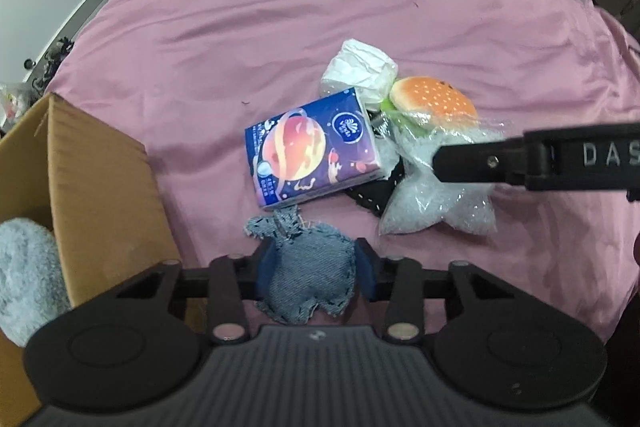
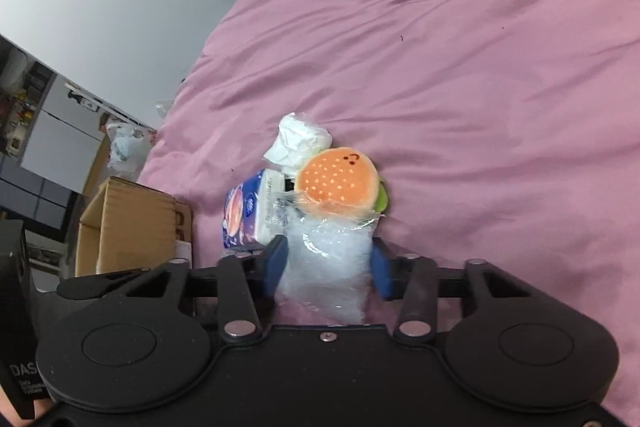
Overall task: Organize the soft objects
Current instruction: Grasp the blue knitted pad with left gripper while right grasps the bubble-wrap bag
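1. Denim first: I have a frayed denim pouch pinched between the blue pads of my left gripper, low in the centre of the left wrist view. The jaws press in on both its sides, so that tong is clenched on it.
2. In the right wrist view, a clear plastic bag of white stuffing sits between the blue pads of my right gripper. The pads touch both flanks of the bag, so I read that tong as grasping it.
3. From the left view the same bag lies at centre right, with the right tool's black body crossing over it from the right edge.
4. A plush burger rests against the bag's far end, orange bun up, green showing at its edge.
5. A crumpled white wrapped bundle lies just beyond the burger, touching it.
6. A blue tissue pack with a planet print lies left of the bag, just above the pouch in the left view, partly over a black fabric piece.
7. A cardboard box stands at the lower left of the left view, holding a pale fluffy item.
8. Everything rests on a wrinkled pink sheet.
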Demonstrator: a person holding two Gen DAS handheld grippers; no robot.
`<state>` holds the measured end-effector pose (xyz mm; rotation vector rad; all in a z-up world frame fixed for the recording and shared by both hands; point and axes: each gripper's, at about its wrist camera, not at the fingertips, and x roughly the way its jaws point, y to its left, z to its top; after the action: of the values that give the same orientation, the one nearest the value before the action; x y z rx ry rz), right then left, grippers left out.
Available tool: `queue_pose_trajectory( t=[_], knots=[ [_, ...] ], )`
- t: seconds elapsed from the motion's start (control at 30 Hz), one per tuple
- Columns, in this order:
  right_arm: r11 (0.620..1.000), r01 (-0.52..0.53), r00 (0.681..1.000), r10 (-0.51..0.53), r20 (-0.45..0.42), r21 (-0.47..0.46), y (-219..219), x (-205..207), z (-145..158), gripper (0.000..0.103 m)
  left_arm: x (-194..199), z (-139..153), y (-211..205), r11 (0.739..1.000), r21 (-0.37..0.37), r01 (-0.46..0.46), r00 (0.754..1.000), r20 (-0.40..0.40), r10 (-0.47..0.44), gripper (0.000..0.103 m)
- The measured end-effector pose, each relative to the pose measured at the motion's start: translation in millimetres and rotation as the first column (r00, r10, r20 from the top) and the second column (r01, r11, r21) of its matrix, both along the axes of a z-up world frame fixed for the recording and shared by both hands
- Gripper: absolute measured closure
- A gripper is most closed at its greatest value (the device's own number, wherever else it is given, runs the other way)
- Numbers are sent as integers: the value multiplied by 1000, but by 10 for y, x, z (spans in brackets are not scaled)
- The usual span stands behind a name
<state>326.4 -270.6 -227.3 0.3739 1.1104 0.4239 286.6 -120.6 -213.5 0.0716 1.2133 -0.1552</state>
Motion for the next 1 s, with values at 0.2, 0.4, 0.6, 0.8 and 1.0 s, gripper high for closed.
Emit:
queue_pose_trajectory(
  t=[0.2, 0.4, 0.6, 0.8, 1.0],
  knots=[
    [1000, 17, 999, -17, 28, 5, -66, -128, 146, 77, -84, 196, 48, 999, -42, 6, 999, 51, -4, 86],
    [999, 43, 996, -43, 75, 1, -93, -248, 375, 77, -235, 463, 140, 991, -136, -1, 993, 113, 16, 88],
    [998, 59, 991, -58, 121, -4, -22, -354, 633, 77, -383, 807, 247, 981, -194, 1, 978, 203, 39, 88],
    [999, 50, 981, -47, 189, -12, 140, -474, 966, 77, -547, 1127, 549, 969, -243, -41, 953, 281, 110, 88],
    [1000, 28, 971, -24, 240, -13, 398, -590, 1200, 77, -742, 1286, 884, 962, -261, -79, 933, 320, 164, 88]
  ],
)
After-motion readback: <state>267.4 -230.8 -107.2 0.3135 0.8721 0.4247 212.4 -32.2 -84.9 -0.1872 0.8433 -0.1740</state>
